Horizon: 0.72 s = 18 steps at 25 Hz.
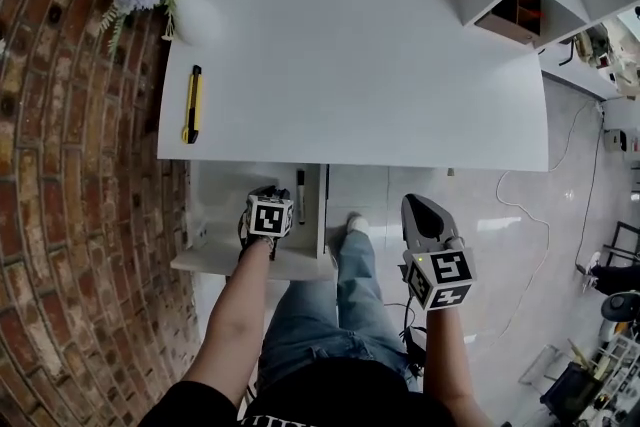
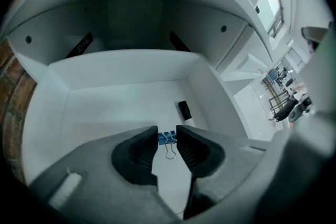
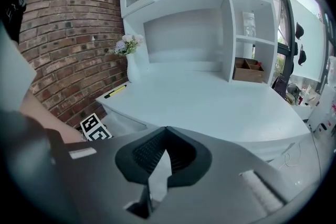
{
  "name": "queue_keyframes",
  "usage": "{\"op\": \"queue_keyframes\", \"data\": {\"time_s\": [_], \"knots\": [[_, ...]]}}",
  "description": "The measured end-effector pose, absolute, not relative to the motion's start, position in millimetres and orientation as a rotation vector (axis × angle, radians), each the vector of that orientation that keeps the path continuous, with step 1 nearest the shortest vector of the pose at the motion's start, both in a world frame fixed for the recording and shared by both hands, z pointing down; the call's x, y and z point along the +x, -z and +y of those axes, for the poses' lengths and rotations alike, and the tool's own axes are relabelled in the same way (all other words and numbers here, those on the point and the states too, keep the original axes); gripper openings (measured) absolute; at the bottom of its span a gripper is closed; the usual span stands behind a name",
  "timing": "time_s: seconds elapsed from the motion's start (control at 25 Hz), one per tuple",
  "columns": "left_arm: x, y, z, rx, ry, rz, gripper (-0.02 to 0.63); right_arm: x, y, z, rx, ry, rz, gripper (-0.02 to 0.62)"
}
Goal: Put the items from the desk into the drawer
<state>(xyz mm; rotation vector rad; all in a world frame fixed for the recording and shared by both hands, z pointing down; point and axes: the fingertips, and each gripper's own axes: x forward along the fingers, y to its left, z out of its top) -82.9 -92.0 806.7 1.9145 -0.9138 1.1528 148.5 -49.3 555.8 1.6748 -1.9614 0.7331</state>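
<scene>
**Entry: blue binder clip (image 2: 167, 138).** Pinched by its body between the narrow-set tips of the left gripper (image 2: 167, 135), wire loop hanging toward the camera. Sits inside the open drawer (image 2: 121, 68), above its bare white floor.

**Neighbour:** black-capped marker (image 2: 184, 110), lying on the drawer floor just beyond and right of the clip, close to the right wall, long axis running front to back. Apart from the clip; bare floor directly beneath the jaws, so judged safe to let go straight down.

**Right gripper (image 3: 166, 139):** jaws pressed together on nothing, held outside the drawer, aimed across the desk (image 1: 350, 65).

**Outstanding:** yellow utility knife (image 1: 192, 103), on the desk near its left edge, long axis pointing away from the person. Lies on the left gripper's side, well apart from the right one; probably a left-hand pick, jaws closing across the handle.
</scene>
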Motion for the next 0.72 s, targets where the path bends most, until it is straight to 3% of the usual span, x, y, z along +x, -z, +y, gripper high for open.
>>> {"op": "queue_keyframes", "data": {"time_s": [0.6, 0.64, 0.72], "knots": [[-94, -840, -79, 1.814, -1.285, -0.881, 0.118, 141, -560, -39, 1.634, -0.721, -1.936, 0.008], [-90, -839, -80, 1.825, -1.264, -0.868, 0.133, 139, -558, -41, 1.633, -0.715, -1.944, 0.008], [-83, -833, -82, 1.845, -1.223, -0.85, 0.262, 133, -553, -44, 1.63, -0.698, -1.96, 0.008]]}}
